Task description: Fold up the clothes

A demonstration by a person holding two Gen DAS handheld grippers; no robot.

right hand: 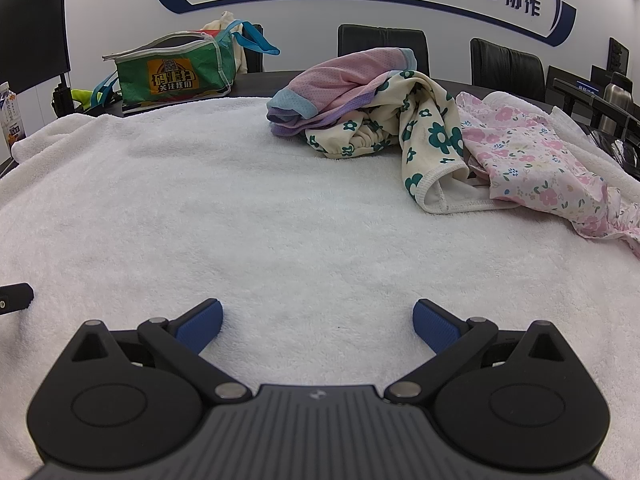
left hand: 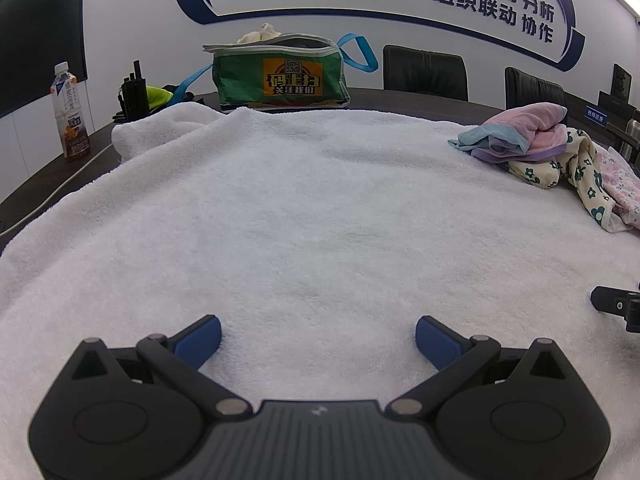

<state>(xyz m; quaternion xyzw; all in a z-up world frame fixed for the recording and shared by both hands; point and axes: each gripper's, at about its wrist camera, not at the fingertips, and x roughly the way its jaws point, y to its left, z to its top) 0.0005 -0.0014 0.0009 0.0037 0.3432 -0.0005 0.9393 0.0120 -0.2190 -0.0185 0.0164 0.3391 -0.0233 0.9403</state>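
Three crumpled garments (right hand: pixel 420 128), axis unclear.

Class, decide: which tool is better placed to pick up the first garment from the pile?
Right. The right tool is open with the clothes pile just ahead; from the left tool the pile sits far off to its right.

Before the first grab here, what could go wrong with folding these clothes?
The clothes lie tangled in one heap, so a pinch on the green-flowered piece may drag the pink-flowered one along. Both the left gripper and the right gripper are open over the loose white towel; a low pinch could catch its pile and bunch it up.
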